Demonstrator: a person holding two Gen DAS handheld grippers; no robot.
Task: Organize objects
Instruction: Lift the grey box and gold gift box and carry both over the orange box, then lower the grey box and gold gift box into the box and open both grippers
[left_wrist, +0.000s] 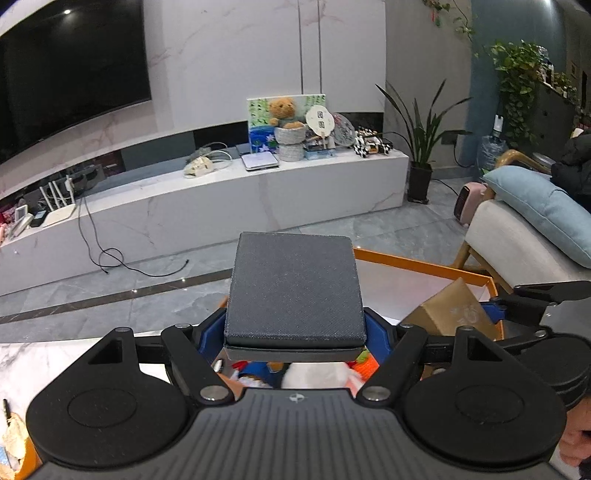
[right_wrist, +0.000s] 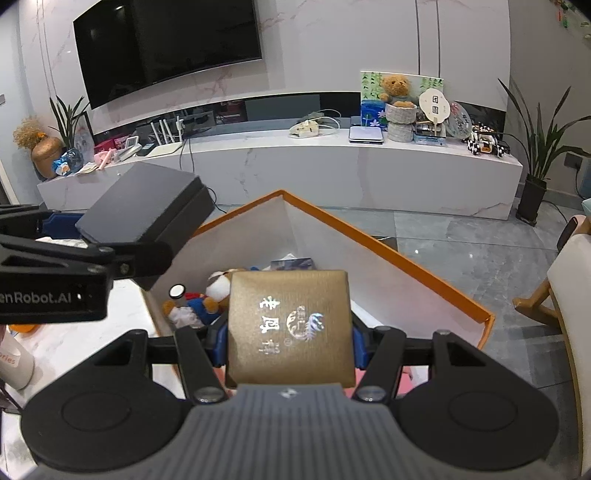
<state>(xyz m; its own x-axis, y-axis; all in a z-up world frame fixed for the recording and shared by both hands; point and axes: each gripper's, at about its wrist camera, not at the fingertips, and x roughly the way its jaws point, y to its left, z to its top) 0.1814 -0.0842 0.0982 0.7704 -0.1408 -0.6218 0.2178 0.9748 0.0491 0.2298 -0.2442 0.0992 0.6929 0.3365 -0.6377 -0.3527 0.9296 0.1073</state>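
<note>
My left gripper is shut on a dark grey square box and holds it above the near left corner of an open orange-rimmed storage box. The grey box also shows in the right wrist view. My right gripper is shut on a gold square box with silver characters, held over the orange-rimmed box. The gold box appears in the left wrist view. Inside the storage box lie plush toys and small items.
The storage box stands on a white marble table. A long white TV bench with a teddy bear lies across the grey floor. A chair with a blue cushion stands at the right. A white cup stands at the table's left.
</note>
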